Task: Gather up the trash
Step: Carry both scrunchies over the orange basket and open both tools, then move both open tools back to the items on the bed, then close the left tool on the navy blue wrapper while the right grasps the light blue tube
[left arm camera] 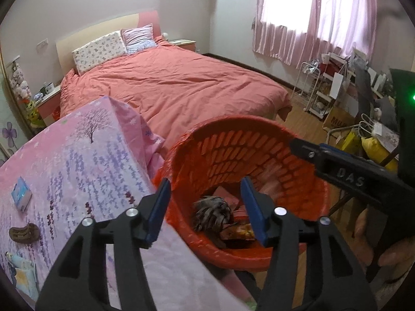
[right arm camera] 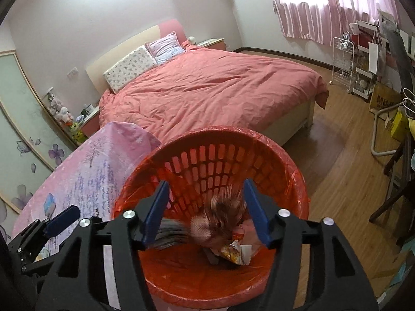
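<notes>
An orange slatted basket [left arm camera: 259, 155] [right arm camera: 207, 155] with a red liner stands beside a table under a pink flowered cloth [left arm camera: 77, 155] [right arm camera: 90, 171]. Inside it lie a brown streaked crumpled piece [left arm camera: 211, 212] [right arm camera: 220, 220], blurred in the right wrist view, and a yellow snack wrapper [left arm camera: 238, 232] [right arm camera: 233, 254]. My left gripper [left arm camera: 206, 181] is open over the basket's near-left rim, with nothing pressed between its pads. My right gripper [right arm camera: 206, 182] is open above the basket's mouth, and the brown piece shows below, between its fingers but untouched. On the cloth rest a blue packet [left arm camera: 21, 193] [right arm camera: 49, 204] and a brown scrap [left arm camera: 24, 233].
A bed with a coral cover [left arm camera: 168, 85] [right arm camera: 207, 90] fills the room behind the basket. Shelves, bags and a cardboard box [left arm camera: 337, 119] crowd the right wall under pink curtains. A dark chair [right arm camera: 396, 181] stands on the wooden floor to the right. A hand [left arm camera: 376, 246] holds the right gripper.
</notes>
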The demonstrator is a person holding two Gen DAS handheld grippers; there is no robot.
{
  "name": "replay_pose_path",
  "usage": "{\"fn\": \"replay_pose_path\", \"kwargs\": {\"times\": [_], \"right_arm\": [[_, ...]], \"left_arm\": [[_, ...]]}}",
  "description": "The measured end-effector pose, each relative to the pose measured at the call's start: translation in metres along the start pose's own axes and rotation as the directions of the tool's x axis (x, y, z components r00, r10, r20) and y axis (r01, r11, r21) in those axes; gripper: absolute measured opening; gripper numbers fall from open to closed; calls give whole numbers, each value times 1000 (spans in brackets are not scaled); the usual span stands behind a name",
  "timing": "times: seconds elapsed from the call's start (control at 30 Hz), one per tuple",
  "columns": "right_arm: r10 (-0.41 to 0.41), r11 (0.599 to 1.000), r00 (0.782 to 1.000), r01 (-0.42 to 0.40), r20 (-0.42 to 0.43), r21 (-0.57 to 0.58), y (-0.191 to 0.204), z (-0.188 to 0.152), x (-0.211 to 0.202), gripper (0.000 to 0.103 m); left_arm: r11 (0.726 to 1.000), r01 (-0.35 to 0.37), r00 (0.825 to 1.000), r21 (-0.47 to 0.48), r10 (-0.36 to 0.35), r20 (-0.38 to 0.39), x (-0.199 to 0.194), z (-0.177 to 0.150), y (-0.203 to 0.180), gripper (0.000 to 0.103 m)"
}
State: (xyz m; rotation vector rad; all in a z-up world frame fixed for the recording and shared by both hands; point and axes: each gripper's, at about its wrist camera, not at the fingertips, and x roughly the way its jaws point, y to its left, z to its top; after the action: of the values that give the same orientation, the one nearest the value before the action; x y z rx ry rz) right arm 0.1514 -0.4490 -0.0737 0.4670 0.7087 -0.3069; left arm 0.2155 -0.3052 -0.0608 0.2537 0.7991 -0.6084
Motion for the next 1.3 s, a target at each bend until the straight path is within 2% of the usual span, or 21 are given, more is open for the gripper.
{"fn": "replay_pose_path", "kwargs": {"times": [0.17,0.4,0.53,0.77,0.9,1.03,1.13,1.3], "right_arm": [[-23,1000,1000,23,1,-20,2,-3,-1,61],[-27,995,999,30,30,-91,22,-10,-10,74],[-13,993,999,16,32,-117,37,-18,-14,78],[27,986,1000,-26,5,-163,69,-38,-18,78],[55,978,998,-58,-20,-202,96,-55,-18,79],[86,961,995,-97,-51,-258,127,-72,-17,79],[110,948,991,-127,-74,-292,149,-84,-17,79],[134,927,985,-164,-109,-338,178,-102,-14,79]], "left_arm": [[999,-33,999,-31,32,-8,-2,-9,19,61],[992,-100,995,-78,102,22,-22,-24,50,69],[983,-162,985,-88,166,38,-39,-33,69,71],[958,-260,962,-121,267,47,-71,-59,109,76],[931,-322,942,-174,333,37,-95,-84,141,79],[886,-402,909,-231,416,12,-120,-113,179,81],[857,-439,892,-269,453,-12,-135,-133,201,82],[830,-462,882,-312,468,-61,-141,-156,225,86]]}}
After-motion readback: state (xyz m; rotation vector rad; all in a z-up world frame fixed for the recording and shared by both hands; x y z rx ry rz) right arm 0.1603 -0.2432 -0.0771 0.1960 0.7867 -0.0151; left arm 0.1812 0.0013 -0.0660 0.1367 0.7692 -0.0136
